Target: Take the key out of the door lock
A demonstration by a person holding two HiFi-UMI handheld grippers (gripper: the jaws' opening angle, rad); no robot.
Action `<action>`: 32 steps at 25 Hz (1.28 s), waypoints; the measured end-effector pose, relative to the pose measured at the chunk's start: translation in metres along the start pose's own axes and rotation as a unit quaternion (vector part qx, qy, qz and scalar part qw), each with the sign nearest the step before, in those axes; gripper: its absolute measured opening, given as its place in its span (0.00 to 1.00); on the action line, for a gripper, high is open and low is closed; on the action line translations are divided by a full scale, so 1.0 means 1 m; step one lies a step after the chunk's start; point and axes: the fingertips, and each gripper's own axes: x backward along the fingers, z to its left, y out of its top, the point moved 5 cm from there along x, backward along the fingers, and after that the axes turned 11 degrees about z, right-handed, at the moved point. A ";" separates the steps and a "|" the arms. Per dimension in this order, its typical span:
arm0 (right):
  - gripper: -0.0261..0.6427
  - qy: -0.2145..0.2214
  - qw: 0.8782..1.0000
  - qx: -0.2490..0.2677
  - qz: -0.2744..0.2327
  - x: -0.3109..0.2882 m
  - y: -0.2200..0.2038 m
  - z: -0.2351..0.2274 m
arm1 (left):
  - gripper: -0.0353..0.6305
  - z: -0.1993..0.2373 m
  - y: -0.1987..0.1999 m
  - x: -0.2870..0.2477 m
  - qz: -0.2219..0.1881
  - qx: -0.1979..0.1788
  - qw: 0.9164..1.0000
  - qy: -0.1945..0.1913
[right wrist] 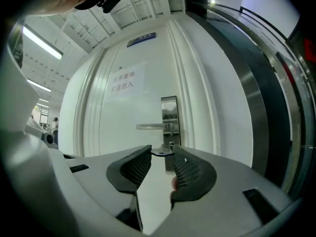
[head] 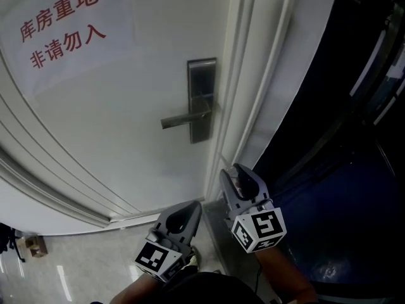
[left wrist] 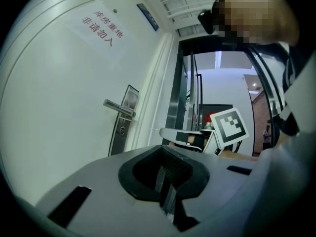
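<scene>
**Right gripper** (right wrist: 162, 155): the jaws stand partly apart and are clamped at their tips on the key (right wrist: 160, 152). The key is a small, flat, silver piece lying level across the gap. It is out of the lock plate (head: 201, 100) and well apart from it, lower and to the right in the head view.

**Left gripper** (left wrist: 166, 179): the jaws are together with nothing between them.

**Surroundings:**
- The steel plate carries a level lever handle (head: 183, 120) on a white door (head: 126, 138).
- A paper notice (head: 63, 24) with red characters is fixed to the door.
- The floor (head: 69, 268) is pale and glossy.
- A dark glass panel (head: 354, 138) stands to the right.
</scene>
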 end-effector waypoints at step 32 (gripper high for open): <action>0.25 0.031 0.999 0.000 -0.019 0.140 -0.021 0.033 | 0.06 -0.113 -0.021 0.058 -0.021 -0.019 0.999 0.027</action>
